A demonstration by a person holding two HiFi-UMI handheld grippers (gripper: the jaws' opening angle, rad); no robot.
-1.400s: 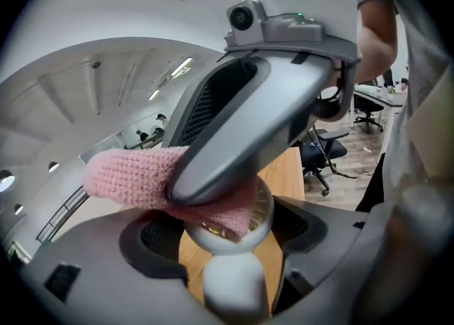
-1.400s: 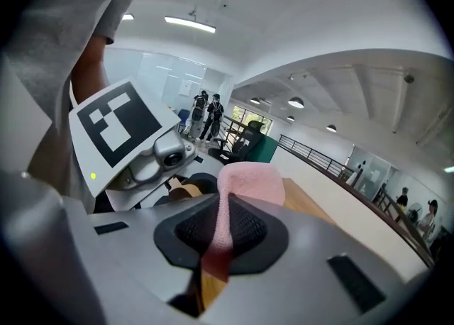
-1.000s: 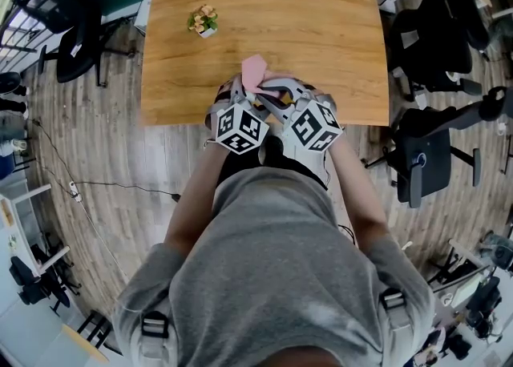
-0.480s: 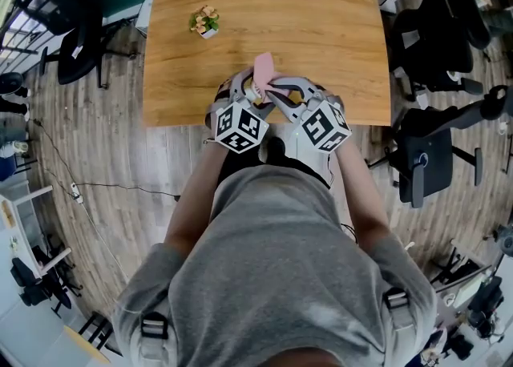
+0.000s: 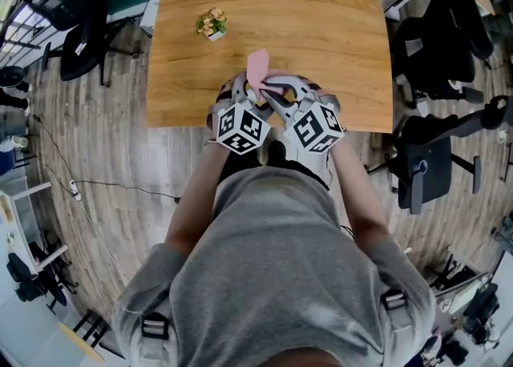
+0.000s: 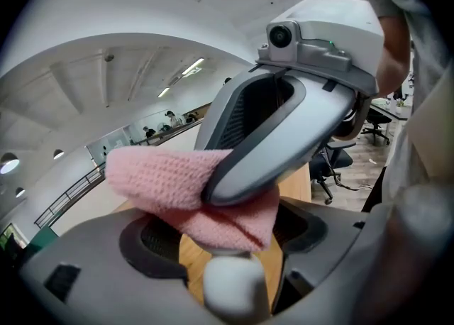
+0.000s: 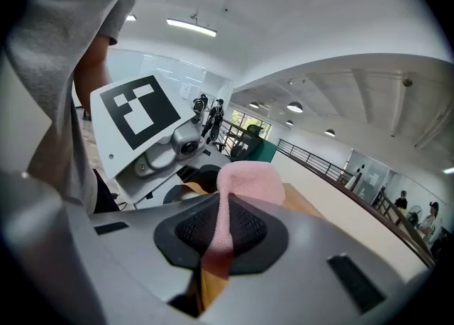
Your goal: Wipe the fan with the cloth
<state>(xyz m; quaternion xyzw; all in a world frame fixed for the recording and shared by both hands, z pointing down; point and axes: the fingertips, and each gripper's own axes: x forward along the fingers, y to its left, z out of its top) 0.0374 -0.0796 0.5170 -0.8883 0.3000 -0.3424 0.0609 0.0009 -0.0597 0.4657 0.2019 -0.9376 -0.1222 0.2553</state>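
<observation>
At the table's near edge my two grippers meet tip to tip. My right gripper (image 5: 271, 90) (image 7: 216, 242) is shut on a pink knitted cloth (image 5: 257, 65) (image 7: 250, 177) that sticks up past its fingertips. In the left gripper view the cloth (image 6: 159, 183) lies draped over a white rounded piece (image 6: 228, 289), which looks like part of the fan, and the right gripper's jaw presses on it from above. That white piece sits between the pads of my left gripper (image 5: 245, 91) (image 6: 227, 249), which seems shut on it. The remainder of the fan is hidden.
A small potted plant (image 5: 211, 22) stands at the far left of the wooden table (image 5: 321, 29). Office chairs (image 5: 437, 53) stand on the floor to the right, and another chair (image 5: 68, 17) to the left.
The right gripper with the pink cloth shifted slightly right, then back left, over the same spot. The left gripper stayed put.
</observation>
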